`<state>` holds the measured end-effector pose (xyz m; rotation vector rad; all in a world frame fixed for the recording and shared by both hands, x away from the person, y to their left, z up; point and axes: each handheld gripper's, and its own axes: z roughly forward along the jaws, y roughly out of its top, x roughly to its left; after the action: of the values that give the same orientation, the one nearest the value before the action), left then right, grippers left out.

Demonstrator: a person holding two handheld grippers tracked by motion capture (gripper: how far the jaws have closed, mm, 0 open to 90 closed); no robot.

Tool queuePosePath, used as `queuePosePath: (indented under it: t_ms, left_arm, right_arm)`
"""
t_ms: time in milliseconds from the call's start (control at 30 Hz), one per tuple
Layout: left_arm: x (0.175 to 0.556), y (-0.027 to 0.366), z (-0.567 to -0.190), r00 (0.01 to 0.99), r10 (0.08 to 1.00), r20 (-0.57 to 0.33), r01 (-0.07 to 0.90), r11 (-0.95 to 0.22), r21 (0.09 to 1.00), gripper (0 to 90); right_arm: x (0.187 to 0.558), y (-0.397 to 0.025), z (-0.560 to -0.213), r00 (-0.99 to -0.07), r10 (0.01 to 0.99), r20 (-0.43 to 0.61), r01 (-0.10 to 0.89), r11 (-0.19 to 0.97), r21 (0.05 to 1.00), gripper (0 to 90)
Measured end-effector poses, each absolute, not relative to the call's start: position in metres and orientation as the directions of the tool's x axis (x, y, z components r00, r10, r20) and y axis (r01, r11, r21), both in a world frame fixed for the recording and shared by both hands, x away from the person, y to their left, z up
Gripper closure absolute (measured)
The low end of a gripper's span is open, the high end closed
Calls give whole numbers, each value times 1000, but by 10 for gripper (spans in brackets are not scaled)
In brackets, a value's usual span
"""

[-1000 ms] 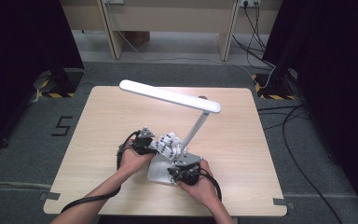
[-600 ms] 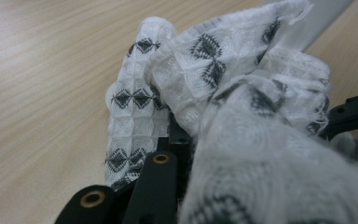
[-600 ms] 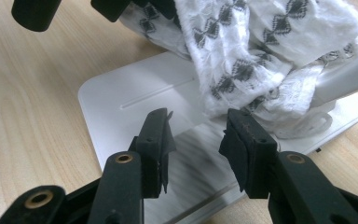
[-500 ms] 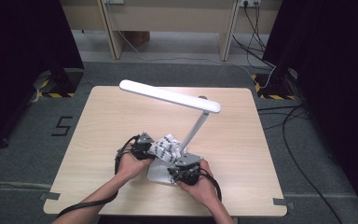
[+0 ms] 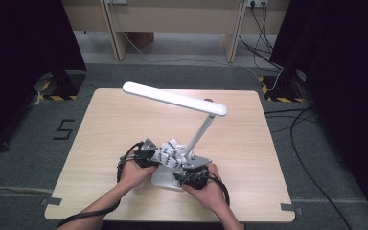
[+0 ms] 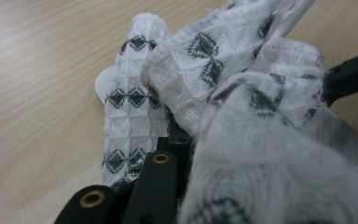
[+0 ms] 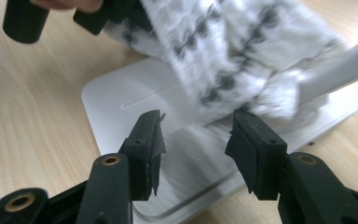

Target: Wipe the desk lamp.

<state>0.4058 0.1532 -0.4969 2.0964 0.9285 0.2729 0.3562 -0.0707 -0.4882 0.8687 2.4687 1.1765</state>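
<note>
A white desk lamp stands on the table, its flat base (image 5: 164, 178) near the front edge and its long head (image 5: 172, 98) slanting above. A white cloth with black diamonds (image 5: 170, 152) lies bunched over the base by the lamp's stem (image 5: 199, 134). My left gripper (image 5: 157, 155) is shut on the cloth (image 6: 135, 102), with the fabric heaped over its jaws. My right gripper (image 7: 196, 140) stands open just above the near part of the base (image 7: 121, 107), nothing between its jaws. The cloth (image 7: 233, 51) hangs right beyond it.
The wooden table (image 5: 110, 124) has free room to the left, right and behind the lamp. Black cables (image 5: 124, 160) loop from both grippers near the front edge. A wooden bench (image 5: 172, 19) and floor cables lie past the table.
My left gripper and the cloth have shifted slightly toward the front over the lamp base. The right gripper has hardly moved.
</note>
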Motion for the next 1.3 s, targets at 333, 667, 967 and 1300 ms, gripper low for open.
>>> queuePosePath:
  t_ms: [333,667,967,1300]
  left_arm:
    - [399,155,-497,712,693,-112,517,-409,752,826]
    - [387,157,-497,729,678,-94,495,-427,757,825]
    - [378,161,-497,742,664,-95,487,-435,757,825]
    - [367,163,-497,755,649,-93,476,-445,759,824]
  right_arm:
    - [357,-112,-439,-701,713,18,395,367,842,523]
    - [363,-119,-421,-646,763,15,374,299,878,497]
    - [371,-117,-404,-624,781,1,349,277,895,477]
    - [379,-111,-401,-617,787,-2,342,270,900,468]
